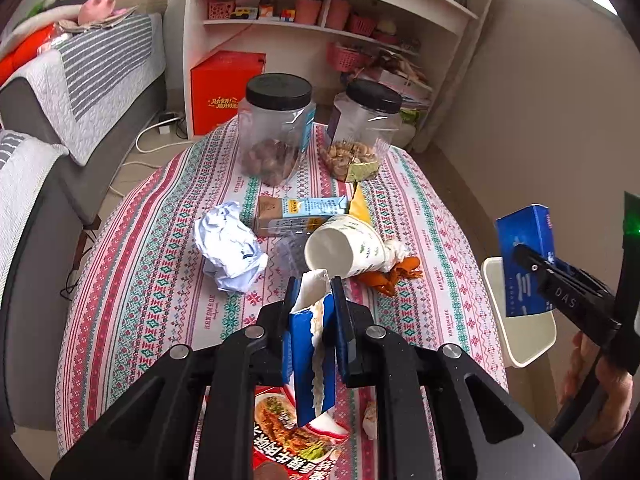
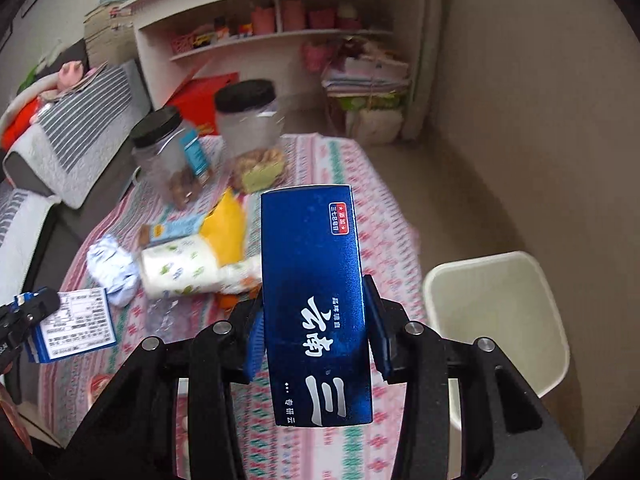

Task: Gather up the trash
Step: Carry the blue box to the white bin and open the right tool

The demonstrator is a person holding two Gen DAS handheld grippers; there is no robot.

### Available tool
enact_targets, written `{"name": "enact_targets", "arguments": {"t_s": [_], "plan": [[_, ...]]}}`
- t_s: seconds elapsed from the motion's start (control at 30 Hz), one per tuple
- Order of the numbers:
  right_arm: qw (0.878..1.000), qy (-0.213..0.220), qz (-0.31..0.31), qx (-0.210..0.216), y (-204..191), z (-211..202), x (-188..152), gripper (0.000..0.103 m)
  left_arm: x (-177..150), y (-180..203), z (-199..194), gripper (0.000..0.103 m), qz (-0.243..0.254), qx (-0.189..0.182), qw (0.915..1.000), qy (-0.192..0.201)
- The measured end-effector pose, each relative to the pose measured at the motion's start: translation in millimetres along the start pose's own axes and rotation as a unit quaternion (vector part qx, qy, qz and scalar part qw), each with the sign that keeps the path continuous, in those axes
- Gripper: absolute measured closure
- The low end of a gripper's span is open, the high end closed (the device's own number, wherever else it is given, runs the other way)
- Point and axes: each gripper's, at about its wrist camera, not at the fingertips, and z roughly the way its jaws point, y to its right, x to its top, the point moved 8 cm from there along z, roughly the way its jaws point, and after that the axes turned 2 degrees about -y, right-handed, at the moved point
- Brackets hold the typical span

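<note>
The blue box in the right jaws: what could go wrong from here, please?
1. The blue box is held only near its lower half, and most of it sticks out beyond the right gripper, so it may tilt or slip before it reaches the white bin.
2. The left gripper pinches a torn blue packet by a thin edge; it could slide out over the table.

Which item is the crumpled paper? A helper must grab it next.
On the patterned tablecloth, look in front of the two black-lidded jars. Left of the tipped white cup lies the crumpled paper, the only pale bluish-white wad, loose and shapeless.
</note>
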Motion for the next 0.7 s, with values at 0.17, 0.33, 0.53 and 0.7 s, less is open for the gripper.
{"name": "enact_targets", "arguments": {"t_s": [0.17,0.33,0.53,0.7], "plan": [[0.998,0.012,0.045,-0.031,56,-3,11,0.063,14,34,-8,0.087,0.015,-0.010,0.9998,0.013],[0.993,0.010,0.099,-0.065,114,-5,9,0.063,26,87,-7,0.087,0.045,-0.029,0.9984,0.016],[0.983,-0.001,0.161,-0.091,169,-10,-2,0.061,30,155,3,0.087,0.070,-0.066,0.9953,0.011],[0.968,0.032,0.215,-0.127,214,-36,-8,0.026,25,208,16,0.087,0.089,-0.094,0.9916,-0.005]]}}
